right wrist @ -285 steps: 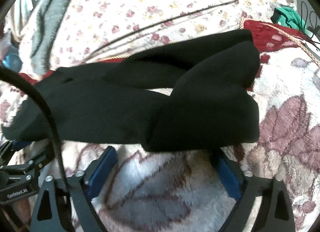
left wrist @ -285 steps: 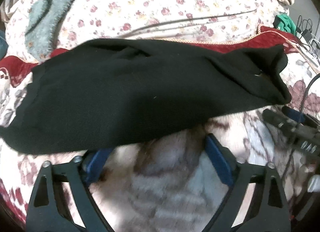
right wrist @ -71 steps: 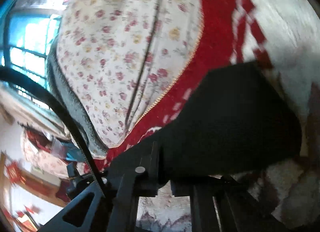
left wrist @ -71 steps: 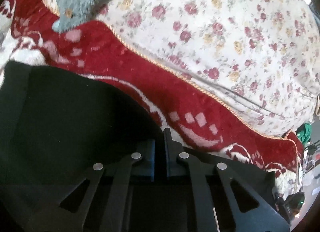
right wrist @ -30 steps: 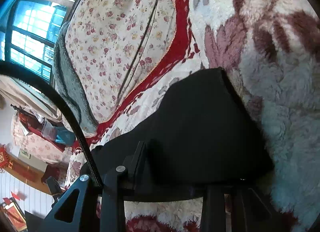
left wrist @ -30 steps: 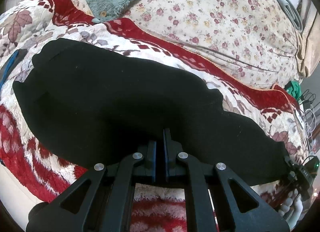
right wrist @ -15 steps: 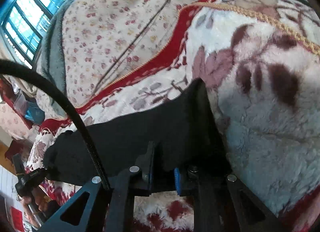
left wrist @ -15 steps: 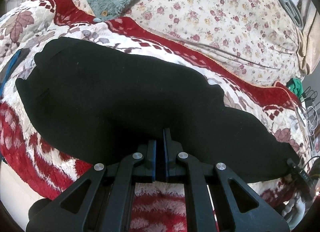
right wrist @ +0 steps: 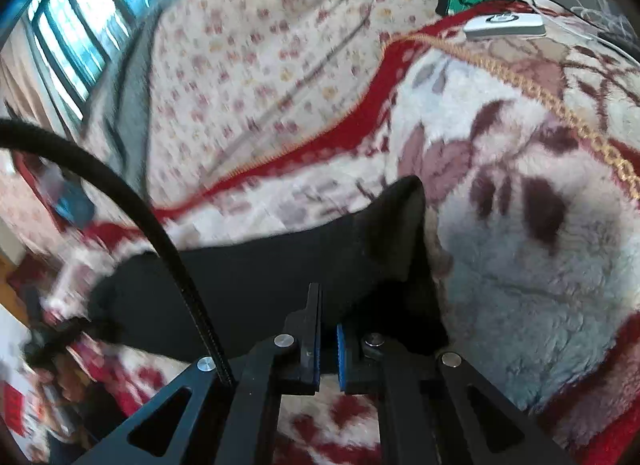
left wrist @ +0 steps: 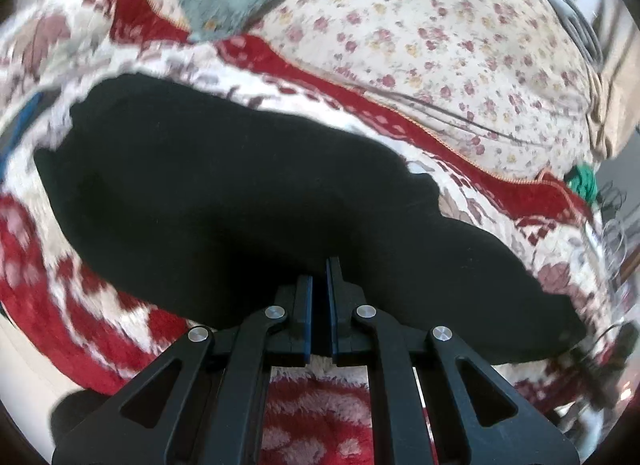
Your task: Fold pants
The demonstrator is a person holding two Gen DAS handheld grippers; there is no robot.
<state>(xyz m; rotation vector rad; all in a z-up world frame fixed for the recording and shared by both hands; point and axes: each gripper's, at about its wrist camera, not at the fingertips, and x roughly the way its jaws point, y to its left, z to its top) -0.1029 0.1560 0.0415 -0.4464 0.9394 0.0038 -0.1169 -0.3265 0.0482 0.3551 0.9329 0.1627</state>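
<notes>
On the blanket (left wrist: 48, 305), black pants (left wrist: 240, 205), both tongs (left wrist: 318, 285) (right wrist: 328, 329) nearly closed (white remote (right wrist: 504, 25) right view only)

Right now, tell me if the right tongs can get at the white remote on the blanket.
Probably yes. The remote lies uncovered on the blanket, far ahead, but the right tongs are shut on the pants and must let go first.

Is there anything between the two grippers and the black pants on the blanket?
Nothing visible. The left gripper and the right gripper each appear already shut on the near edge of the black fabric pants, on the red-and-white plush blanket.
</notes>
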